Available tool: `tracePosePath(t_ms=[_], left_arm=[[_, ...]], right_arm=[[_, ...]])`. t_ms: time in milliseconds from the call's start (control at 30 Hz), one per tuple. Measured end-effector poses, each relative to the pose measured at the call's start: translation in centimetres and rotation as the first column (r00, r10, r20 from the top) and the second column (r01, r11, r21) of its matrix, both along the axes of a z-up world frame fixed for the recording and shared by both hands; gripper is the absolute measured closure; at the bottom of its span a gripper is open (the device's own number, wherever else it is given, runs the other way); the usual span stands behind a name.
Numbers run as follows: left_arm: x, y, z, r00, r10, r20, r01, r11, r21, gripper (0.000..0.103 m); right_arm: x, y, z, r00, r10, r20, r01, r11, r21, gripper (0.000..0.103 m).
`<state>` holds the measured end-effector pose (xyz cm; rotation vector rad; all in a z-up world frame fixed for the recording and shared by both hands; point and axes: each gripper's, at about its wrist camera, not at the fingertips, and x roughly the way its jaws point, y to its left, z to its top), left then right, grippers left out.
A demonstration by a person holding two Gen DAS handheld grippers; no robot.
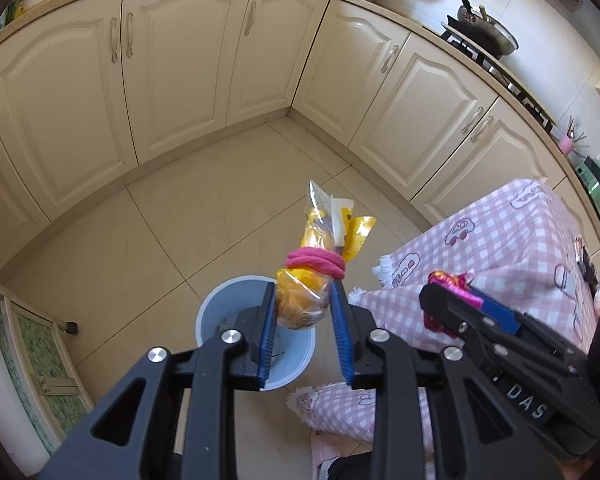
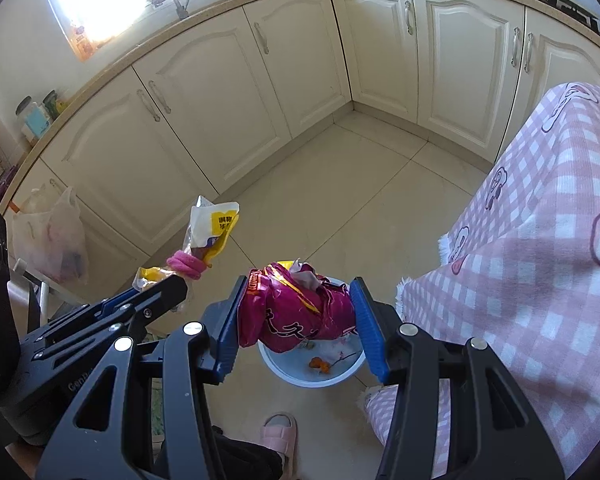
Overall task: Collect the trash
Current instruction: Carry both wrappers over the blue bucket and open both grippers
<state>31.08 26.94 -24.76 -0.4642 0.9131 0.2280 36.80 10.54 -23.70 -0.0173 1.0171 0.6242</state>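
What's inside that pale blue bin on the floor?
In the bin, a small orange scrap and some thin bits lie on the bottom. The crumpled magenta bag held above covers the far part.

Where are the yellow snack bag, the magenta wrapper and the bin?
yellow snack bag (image 1: 300, 304), left wrist view, lower body between the fingers
magenta wrapper (image 2: 296, 308), right wrist view, middle of the crumpled foil
bin (image 2: 319, 378), right wrist view, near rim
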Motion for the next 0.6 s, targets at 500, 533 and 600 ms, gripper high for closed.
tracePosePath(t_ms=[500, 533, 600], left_arm=[[-0.8, 0.8, -1.1, 0.999, 0.04, -0.03, -0.04, 0.999, -0.01, 0.049], [-0.8, 0.9, -1.1, 0.999, 0.04, -0.029, -0.04, 0.999, -0.01, 0.049], [-1.0, 1.0, -1.0, 0.999, 0.043, -0.03, -0.043, 0.999, -0.007, 0.049]], right_arm=[[0.5, 0.5, -0.9, 1.0, -0.002, -0.023, 0.002, 1.0, -0.005, 0.054], [0.5, 0.6, -0.9, 1.0, 0.0, -0.023, 0.0, 1.0, -0.005, 0.054], [0.5, 0.7, -0.9, 1.0, 0.003, -0.022, -0.003, 1.0, -0.006, 0.054]])
